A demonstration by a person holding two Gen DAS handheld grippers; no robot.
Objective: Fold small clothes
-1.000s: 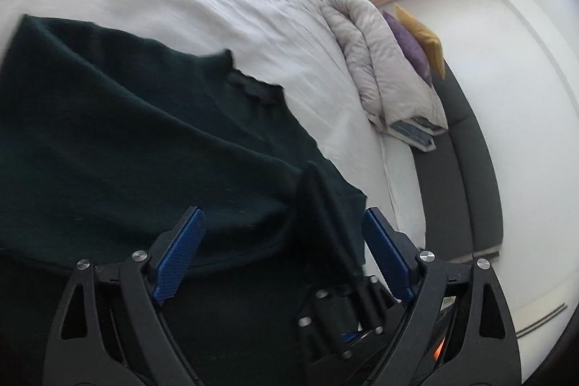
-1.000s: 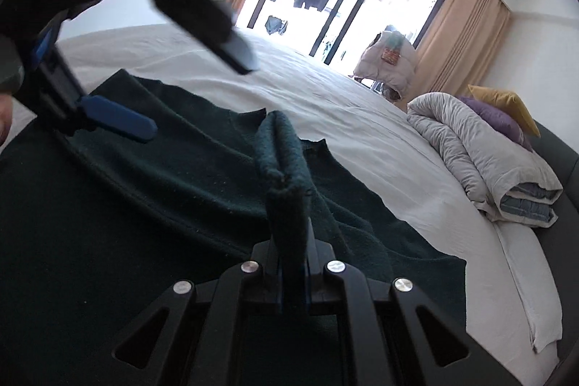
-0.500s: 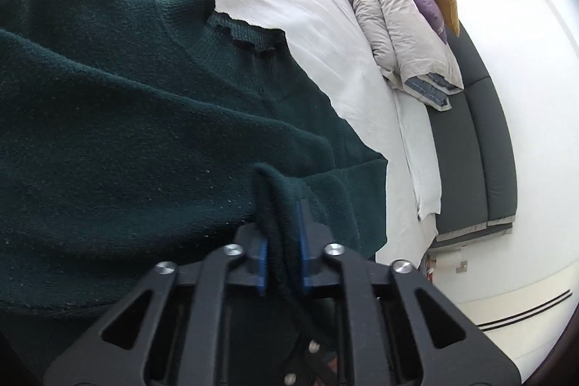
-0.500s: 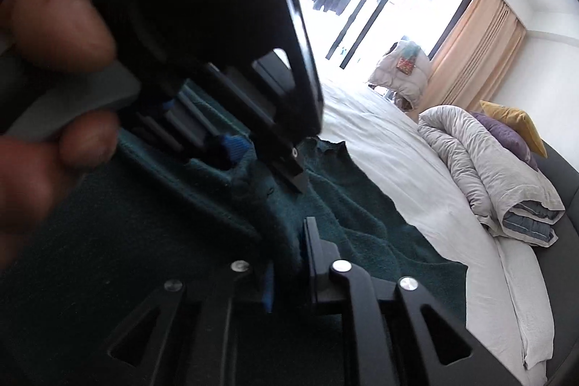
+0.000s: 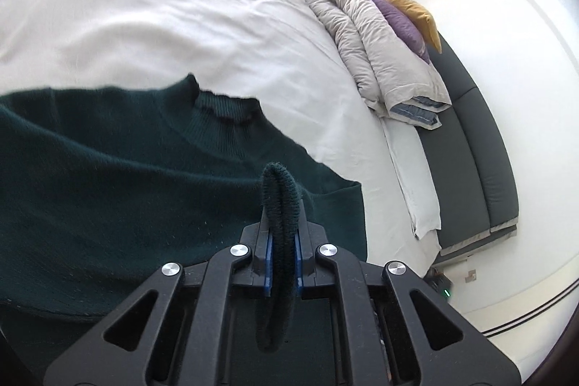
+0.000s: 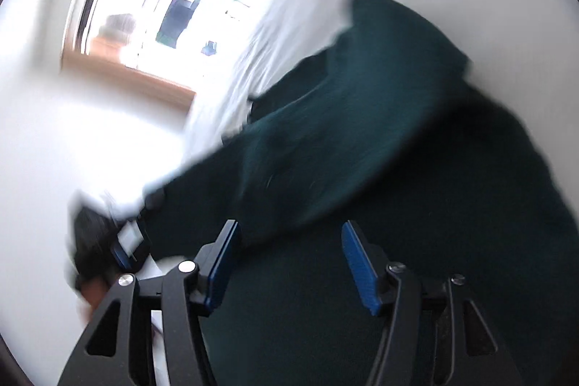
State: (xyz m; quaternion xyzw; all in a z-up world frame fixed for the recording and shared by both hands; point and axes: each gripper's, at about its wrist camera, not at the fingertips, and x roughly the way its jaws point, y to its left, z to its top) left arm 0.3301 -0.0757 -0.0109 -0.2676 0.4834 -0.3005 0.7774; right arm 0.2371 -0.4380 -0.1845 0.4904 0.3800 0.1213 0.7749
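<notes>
Left claw (image 5: pixel 281 263) pinches the green sweater's (image 5: pixel 108 190) edge; right claw (image 6: pixel 289 263) gapes wide above it.

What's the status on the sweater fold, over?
Left gripper shut on a fold of the sweater. Right gripper open, nothing held, view blurred. Sweater lies on the bed. Nothing in the way.

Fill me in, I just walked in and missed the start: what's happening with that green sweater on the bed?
A person is folding the dark green sweater on the white bed with two handheld grippers. The left gripper is shut on a bunched fold of the sweater. The right gripper is open above the fabric, gripping nothing; its view is blurred by motion. The collar lies flat, and the fold isn't finished.
</notes>
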